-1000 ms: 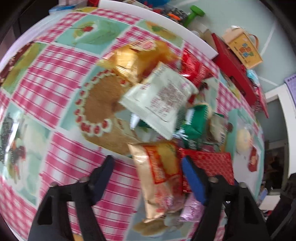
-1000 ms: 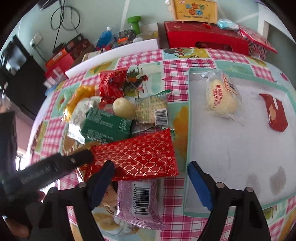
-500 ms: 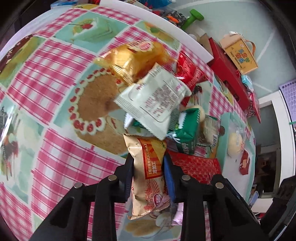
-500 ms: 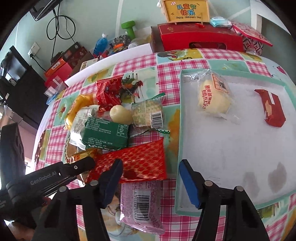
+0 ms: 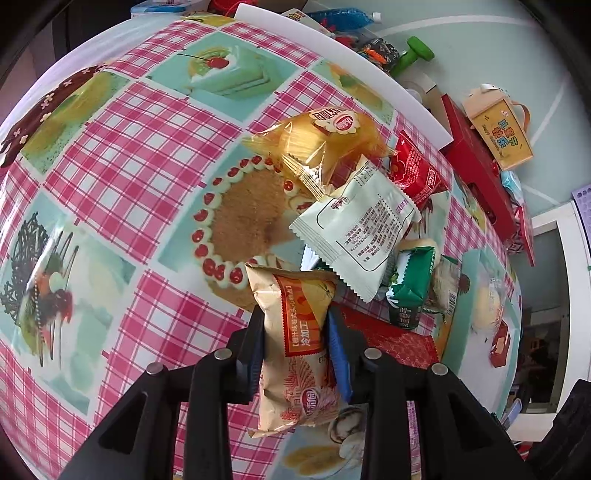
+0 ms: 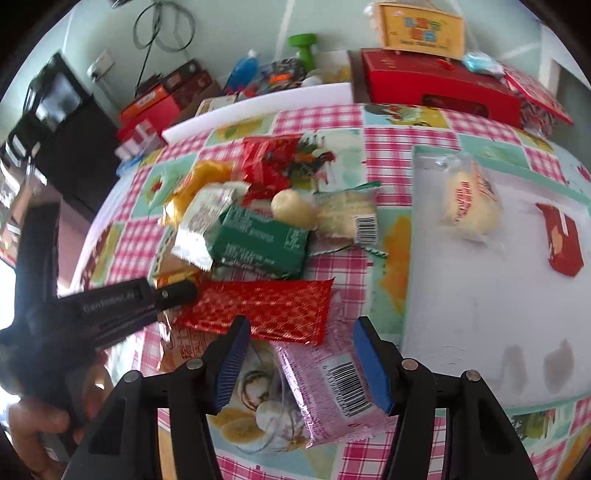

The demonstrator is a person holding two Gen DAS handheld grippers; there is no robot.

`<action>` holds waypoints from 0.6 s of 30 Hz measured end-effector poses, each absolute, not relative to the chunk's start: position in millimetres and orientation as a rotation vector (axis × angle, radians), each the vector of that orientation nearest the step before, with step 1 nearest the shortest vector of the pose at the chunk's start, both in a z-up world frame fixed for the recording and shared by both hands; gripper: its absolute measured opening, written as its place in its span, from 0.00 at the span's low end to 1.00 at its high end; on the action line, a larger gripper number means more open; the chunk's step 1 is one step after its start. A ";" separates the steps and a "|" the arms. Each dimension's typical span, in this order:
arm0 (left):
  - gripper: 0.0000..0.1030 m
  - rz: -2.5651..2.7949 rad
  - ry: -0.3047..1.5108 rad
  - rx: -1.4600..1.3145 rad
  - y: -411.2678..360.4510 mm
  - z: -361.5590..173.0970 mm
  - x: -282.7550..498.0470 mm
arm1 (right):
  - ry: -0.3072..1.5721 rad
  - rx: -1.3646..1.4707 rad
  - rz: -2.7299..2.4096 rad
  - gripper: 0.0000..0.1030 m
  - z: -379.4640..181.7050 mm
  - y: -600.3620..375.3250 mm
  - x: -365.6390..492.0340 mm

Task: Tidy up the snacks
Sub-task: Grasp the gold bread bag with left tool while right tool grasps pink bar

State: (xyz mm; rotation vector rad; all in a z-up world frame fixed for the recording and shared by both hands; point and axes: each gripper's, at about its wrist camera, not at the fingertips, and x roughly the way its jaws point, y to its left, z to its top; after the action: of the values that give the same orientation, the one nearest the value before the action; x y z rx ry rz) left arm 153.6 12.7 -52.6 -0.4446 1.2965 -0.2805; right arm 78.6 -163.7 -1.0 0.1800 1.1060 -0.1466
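While our left gripper [image 5: 295, 343] pinches the tan snack packet [image 5: 295, 354], our right gripper [image 6: 299, 362], jaws just narrowing, straddles the pink packet [image 6: 332, 384] unpressed.

Snack pile [image 6: 258, 236] left of tray [image 6: 480, 332] (two packets [image 6: 469, 199] inside)

The worktop [image 5: 122, 155] carries a pink-checked cloth with cake prints. Behind it stands a pale green wall [image 6: 229, 33] with a socket [image 6: 100, 63] and hanging black cable [image 6: 162, 27]. A dark cabinet [image 6: 77, 147] stands at left. Daylight is bright.
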 end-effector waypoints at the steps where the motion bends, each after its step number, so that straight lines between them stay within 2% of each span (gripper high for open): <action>1: 0.33 -0.280 1.297 -0.445 12.6 -52.7 153.8 | 1.117 0.162 -0.133 0.59 -3.9 -159.9 80.2; 11: 0.36 -0.263 1.307 -0.455 14.7 -54.3 153.0 | 1.173 0.021 -0.170 0.59 -23.8 -146.1 95.6; 14: 0.41 -0.255 1.312 -0.468 16.8 -55.5 152.9 | 1.162 0.040 -0.192 0.59 -24.3 -149.5 104.9; 16: 0.48 -0.248 1.310 -0.483 19.7 -55.3 152.7 | 1.136 0.053 -0.220 0.59 -21.1 -156.5 106.4; 18: 0.50 -0.234 1.307 -0.480 23.0 -54.9 152.6 | 1.110 0.041 -0.235 0.59 -17.4 -159.9 108.9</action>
State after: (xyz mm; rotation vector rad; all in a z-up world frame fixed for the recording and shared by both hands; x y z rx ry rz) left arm 152.6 23.0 -54.9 -0.4804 1.3070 -0.2339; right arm 108.9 -159.9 -17.4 0.0411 1.1099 -0.2348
